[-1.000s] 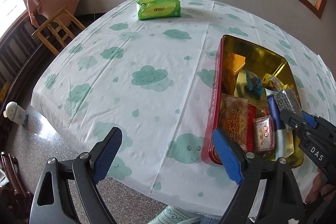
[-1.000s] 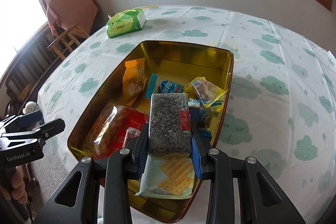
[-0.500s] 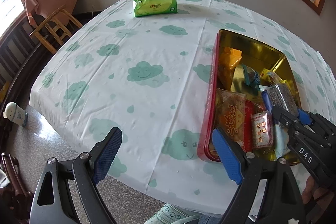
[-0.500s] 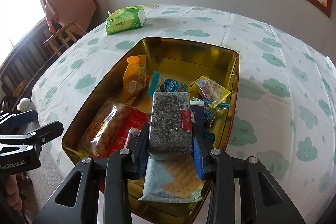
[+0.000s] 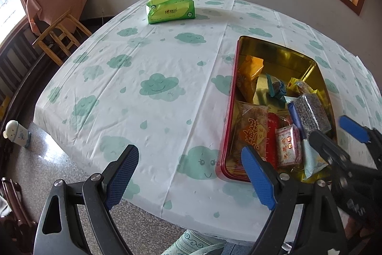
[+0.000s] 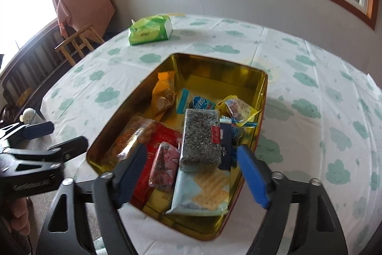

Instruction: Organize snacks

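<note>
A gold tin with red outer walls [image 6: 214,59] [image 5: 229,111] sits on the cloud-print tablecloth and holds several snack packets. A dark speckled bar [image 6: 200,135] [image 5: 310,109] lies on top of a navy packet and a cracker pack [image 6: 203,192]. My right gripper [image 6: 191,166] [image 5: 334,133] hovers over the tin's near end. Its jaws are opening, and the bar lies between the pads with a gap on each side. An orange packet [image 6: 163,94] and a small pink one [image 6: 164,166] also lie in the tin. My left gripper [image 5: 188,164] [image 6: 59,136] is open and empty over the table edge, left of the tin.
A green tissue pack [image 5: 170,7] [image 6: 149,30] lies at the far side of the table. A wooden chair [image 5: 59,37] draped with orange cloth stands by the wall on the left. A small white bottle [image 5: 16,133] stands on the floor.
The right gripper's jaws have spread and let go of the speckled bar, which now rests in the tin. That gripper has drawn back a little. The left gripper stays open.
</note>
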Motion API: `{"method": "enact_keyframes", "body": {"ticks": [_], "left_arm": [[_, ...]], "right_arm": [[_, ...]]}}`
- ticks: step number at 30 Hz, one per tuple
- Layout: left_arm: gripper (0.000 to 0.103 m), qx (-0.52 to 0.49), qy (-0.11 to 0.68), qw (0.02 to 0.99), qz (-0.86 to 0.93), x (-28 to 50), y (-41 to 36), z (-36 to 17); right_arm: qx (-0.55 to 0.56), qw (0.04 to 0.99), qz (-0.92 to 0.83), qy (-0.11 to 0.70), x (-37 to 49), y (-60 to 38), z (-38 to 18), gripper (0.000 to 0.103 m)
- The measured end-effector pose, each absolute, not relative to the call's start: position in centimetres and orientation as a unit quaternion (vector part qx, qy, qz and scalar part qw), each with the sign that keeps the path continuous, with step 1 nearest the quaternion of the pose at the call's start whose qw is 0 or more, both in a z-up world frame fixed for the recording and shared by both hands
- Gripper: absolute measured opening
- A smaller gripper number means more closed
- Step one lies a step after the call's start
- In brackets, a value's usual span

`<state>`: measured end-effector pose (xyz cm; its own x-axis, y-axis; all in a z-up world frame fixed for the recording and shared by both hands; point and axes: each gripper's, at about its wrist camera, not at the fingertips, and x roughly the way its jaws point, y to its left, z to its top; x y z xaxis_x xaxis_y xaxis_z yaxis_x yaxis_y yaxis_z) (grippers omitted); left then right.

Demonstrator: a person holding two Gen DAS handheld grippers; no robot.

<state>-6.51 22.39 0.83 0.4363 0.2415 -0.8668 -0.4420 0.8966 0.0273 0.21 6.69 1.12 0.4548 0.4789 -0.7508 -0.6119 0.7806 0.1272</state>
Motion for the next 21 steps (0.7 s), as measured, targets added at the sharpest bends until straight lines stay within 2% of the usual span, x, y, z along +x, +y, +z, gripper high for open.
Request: {"method": "enact_keyframes", "body": {"ticks": [2,5,21], "left_arm": [[0.086,-0.1,0.49,0.842,0.203,-6.5,22.2,1.0],[0.086,-0.098,0.489,0.843,0.2,-6.5,21.7,1.2],[0.086,-0.079,0.491,0.849,0.176,-6.4,18.6,1.7]], "right_arm": [[-0.089,0.855,0.315,0.403,-0.6,6.1,1.8,0.096],[-0.096,0.859,0.306,0.399,-1.4,5.3,2.3,0.098],[-0.116,0.85,0.279,0.432,-2.3,3.5,0.3,0.099]]}}
